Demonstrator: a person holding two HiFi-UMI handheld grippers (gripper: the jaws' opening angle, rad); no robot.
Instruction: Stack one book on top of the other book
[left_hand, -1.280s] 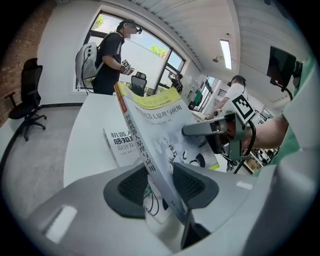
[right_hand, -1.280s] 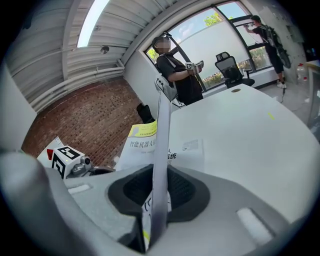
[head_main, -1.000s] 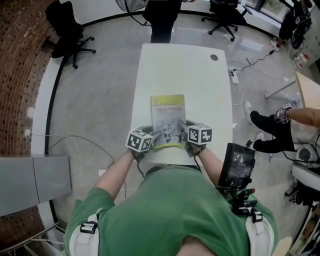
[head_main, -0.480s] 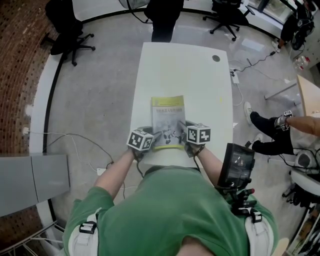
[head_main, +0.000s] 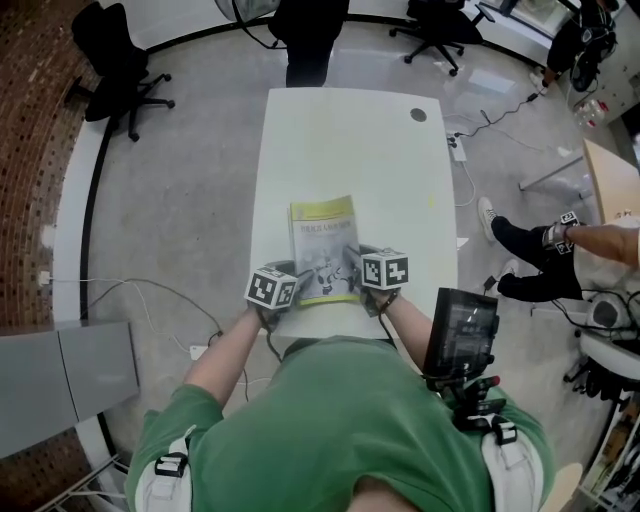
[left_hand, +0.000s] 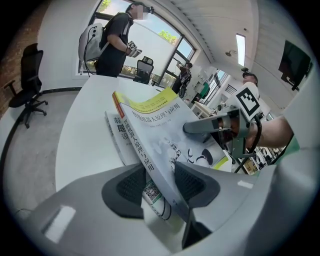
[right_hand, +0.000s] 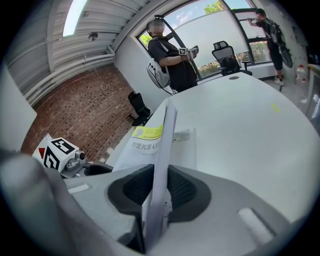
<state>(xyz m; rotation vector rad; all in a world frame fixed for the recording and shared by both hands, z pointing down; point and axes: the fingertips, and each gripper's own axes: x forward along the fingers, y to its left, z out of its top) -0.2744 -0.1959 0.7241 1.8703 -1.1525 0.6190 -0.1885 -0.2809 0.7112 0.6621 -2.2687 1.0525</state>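
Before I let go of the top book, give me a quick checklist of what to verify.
1. Right tongs on top book: ok, clamped on its edge.
2. Left tongs grip: cannot tell; jaws have just been opening, spine between them.
3. Top book over lower book: ok.
4. Edges flush: not ok, lower book shows past the spine.
5. Top book flat: not ok, near end looks raised.

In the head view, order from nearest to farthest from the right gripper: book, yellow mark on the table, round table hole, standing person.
1. The book, between the jaws of the right gripper.
2. The yellow mark, right side of the table.
3. The round hole, far right corner.
4. The standing person, beyond its far end.
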